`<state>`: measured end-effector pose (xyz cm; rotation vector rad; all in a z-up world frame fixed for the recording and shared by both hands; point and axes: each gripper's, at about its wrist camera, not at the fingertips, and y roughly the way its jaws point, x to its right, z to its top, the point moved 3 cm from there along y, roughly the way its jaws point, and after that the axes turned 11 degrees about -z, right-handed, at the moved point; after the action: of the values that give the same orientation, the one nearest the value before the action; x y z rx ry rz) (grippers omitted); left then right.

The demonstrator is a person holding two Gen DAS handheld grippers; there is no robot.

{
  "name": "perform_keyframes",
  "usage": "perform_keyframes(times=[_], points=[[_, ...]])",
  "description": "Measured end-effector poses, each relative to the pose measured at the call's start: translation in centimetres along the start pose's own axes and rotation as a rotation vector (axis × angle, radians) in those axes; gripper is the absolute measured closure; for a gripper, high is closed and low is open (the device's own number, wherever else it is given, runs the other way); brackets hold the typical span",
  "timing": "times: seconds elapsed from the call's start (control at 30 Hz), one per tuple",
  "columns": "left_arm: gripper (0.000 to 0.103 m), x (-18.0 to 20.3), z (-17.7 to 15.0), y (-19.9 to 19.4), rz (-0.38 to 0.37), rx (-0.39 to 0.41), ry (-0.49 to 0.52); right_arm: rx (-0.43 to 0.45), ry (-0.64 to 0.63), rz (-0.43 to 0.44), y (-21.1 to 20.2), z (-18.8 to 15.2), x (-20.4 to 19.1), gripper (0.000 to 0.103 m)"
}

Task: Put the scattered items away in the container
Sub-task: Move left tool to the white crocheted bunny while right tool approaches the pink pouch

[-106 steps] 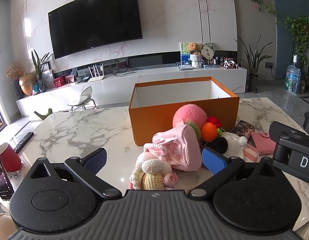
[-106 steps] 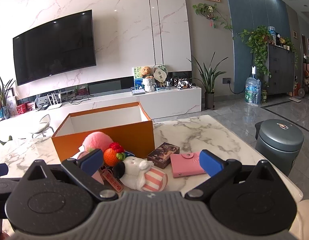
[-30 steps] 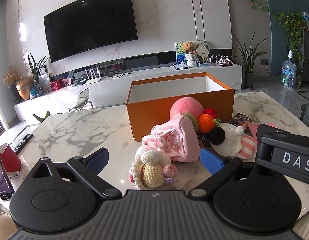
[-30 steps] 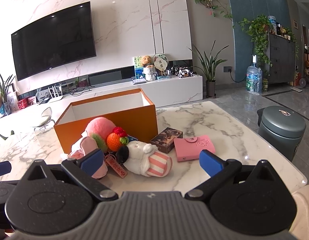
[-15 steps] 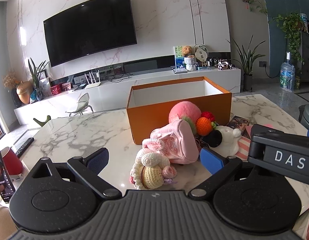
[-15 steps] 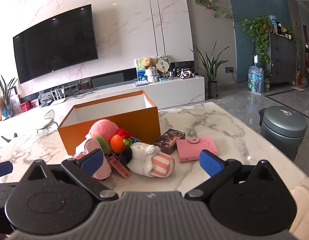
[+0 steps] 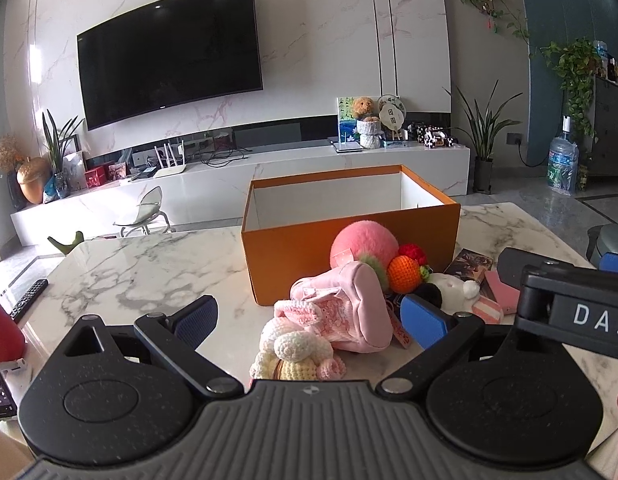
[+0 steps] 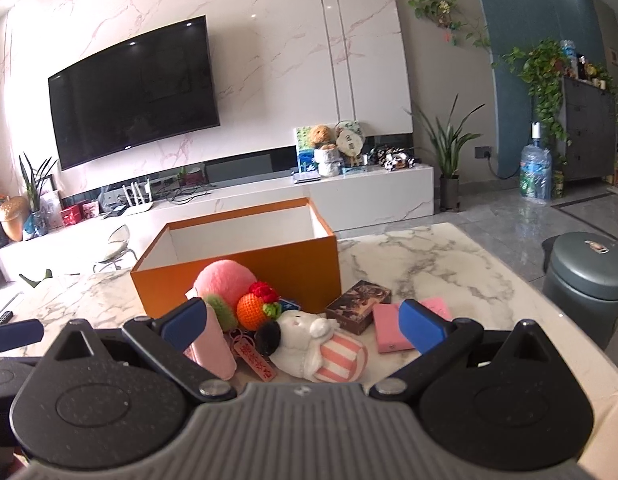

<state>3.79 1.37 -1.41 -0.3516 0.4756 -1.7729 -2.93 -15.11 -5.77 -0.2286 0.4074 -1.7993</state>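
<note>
An open orange box (image 7: 349, 256) (image 8: 269, 272) stands on the marble table (image 7: 149, 276). In front of it lie a pink fluffy ball (image 7: 363, 242) (image 8: 225, 278), an orange crochet fruit (image 7: 405, 274) (image 8: 253, 312), a pink pouch (image 7: 349, 312) (image 8: 215, 344), a cream crochet toy (image 7: 297, 350), a white plush with a striped body (image 8: 317, 344) (image 7: 457, 290), a dark card box (image 8: 359, 306) and a pink wallet (image 8: 393, 328). My left gripper (image 7: 309, 316) is open around the pouch and crochet toy. My right gripper (image 8: 303, 322) is open just before the plush.
A red cup (image 7: 1, 336) and a remote (image 7: 29, 298) sit at the table's left edge. A grey bin (image 8: 589, 276) stands on the floor to the right. A TV unit (image 7: 269, 184) runs along the far wall.
Both grippers have moved forward and lower toward the pile of toys. Both stay open and nothing has been picked up.
</note>
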Motion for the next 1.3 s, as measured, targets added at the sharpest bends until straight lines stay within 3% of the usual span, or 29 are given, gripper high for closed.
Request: perform_keyframes(times=[0.6,0.7,0.77,0.83,0.9,0.97,1.17,1.3], points=[[0.0,-4.0,1.3,7.2,0.014,-0.099,-0.065,-0.102,-0.102,0.037,9.3,1.5,-3.2,0.001],[0.0,-4.4,1.2,7.9,-0.003,-0.105,-0.07,-0.121,-0.139,0.05,10.3,1.4,-3.7,0.005],[0.0,-4.6,1.2,8.3,-0.011,-0.114,-0.075,-0.141,-0.15,0.062,11.0,1.2,-3.8,0.017],[0.011,-4.8,1.1,9.0,-0.021,-0.133,-0.081,-0.164,-0.158,0.069,11.7,1.0,-4.1,0.025],[0.034,-5.0,1.1,9.6,-0.035,-0.148,-0.094,-0.181,-0.162,0.078,12.4,0.8,-4.3,0.028],[0.041,-5.1,1.1,10.0,-0.07,-0.156,-0.11,-0.192,-0.173,0.089,13.1,0.7,-4.8,0.033],[0.058,-4.8,0.9,10.9,-0.126,-0.184,-0.114,-0.228,-0.192,0.145,14.0,0.3,-5.9,0.045],[0.059,-4.8,0.4,10.6,-0.119,-0.209,-0.123,-0.246,-0.194,0.187,13.8,-0.1,-6.5,0.046]])
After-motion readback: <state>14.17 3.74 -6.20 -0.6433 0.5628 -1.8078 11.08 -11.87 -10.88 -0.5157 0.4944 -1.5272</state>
